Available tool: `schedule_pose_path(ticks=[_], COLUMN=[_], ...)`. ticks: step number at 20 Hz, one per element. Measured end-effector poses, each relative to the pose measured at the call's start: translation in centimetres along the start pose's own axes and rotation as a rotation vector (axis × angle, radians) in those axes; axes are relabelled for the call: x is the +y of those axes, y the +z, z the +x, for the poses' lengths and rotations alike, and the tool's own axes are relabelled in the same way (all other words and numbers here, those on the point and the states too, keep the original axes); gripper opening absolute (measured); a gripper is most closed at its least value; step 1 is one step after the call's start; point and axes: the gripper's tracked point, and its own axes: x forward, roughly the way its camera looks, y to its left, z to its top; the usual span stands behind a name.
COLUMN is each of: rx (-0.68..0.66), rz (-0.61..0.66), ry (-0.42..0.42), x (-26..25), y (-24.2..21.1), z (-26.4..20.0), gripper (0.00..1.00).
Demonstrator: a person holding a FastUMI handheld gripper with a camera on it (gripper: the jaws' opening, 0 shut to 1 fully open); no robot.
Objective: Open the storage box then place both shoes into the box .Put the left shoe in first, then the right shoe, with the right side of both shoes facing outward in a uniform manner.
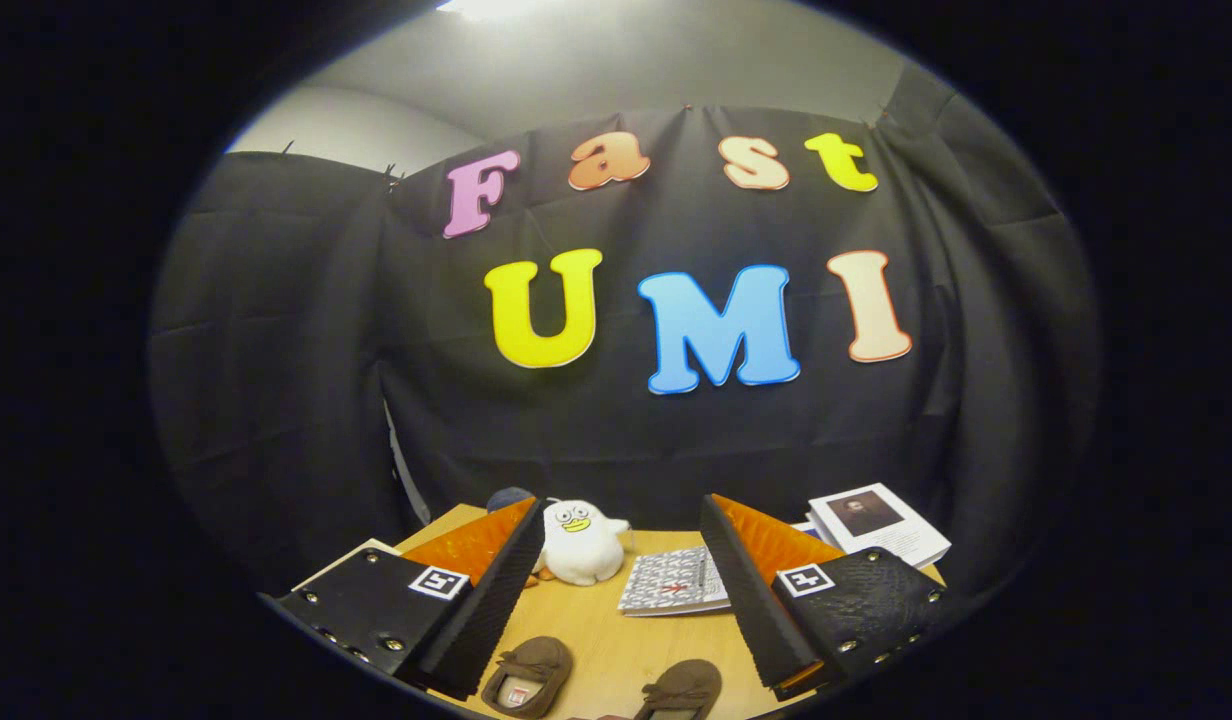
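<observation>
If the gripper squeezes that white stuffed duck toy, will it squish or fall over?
The white plush toy looks soft and puffy, so it would probably squish and feel light. It sits upright on the wooden table, so a push might tip it. The open gripper isn't touching it.

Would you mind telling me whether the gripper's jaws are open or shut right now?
Open. The gripper holds its jaws wide apart, gripping nothing; bare wooden table shows between them, with two brown shoes lying in the gap.

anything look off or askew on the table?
Nothing stands out. Two brown shoes sit upright side by side between the open hand-held gripper fingers; plush toy and booklet lie tidy beyond them.
</observation>
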Motion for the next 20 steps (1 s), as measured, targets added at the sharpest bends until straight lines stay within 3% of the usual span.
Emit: schedule_pose_path(ticks=[13, 16, 20], rx=[0.496, 0.595, 0.701], rz=[0.544, 0.61, 0.652], ry=[0.391, 0.502, 0.568], x=[11.7, 14.2, 16.8], y=[-14.3, -17.3, -21.4], z=[3.7, 3.2, 3.2], gripper=[0.97, 0.97, 0.97])
